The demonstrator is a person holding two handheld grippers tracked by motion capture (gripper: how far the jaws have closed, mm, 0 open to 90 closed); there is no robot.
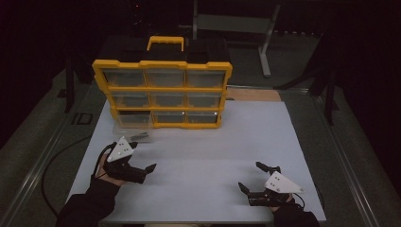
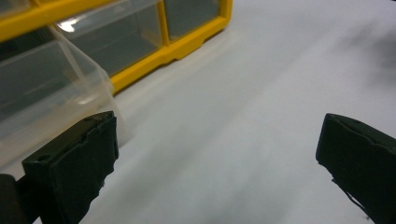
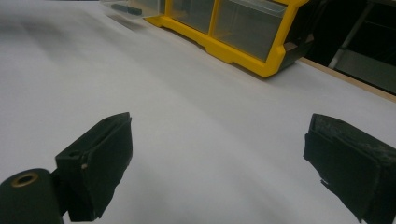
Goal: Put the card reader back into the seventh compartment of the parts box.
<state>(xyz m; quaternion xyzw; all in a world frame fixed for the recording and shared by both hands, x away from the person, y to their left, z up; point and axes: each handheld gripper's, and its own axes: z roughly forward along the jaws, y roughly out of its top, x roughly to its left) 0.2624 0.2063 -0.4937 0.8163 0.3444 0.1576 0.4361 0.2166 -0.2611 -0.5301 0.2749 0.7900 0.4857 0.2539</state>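
A yellow organiser case [image 1: 163, 90] with clear drawers and a carry handle stands upright at the back of the white table mat [image 1: 213, 142]. One clear drawer [image 1: 134, 128] sits out at the case's lower left corner, with small dark parts by its front. My left gripper [image 1: 143, 157] hovers just in front of that drawer, open and empty. The drawer [image 2: 46, 88] shows close beside its left jaw, with the case [image 2: 187, 44] behind. My right gripper [image 1: 250, 176] is open and empty near the front right of the mat, with the case [image 3: 243, 51] far off.
A wooden strip [image 1: 253, 94] lies behind the mat at the right. A metal stand [image 1: 265, 52] rises behind the case. Dark rails [image 1: 33, 175] run along both sides of the table. Bare mat lies between the two grippers.
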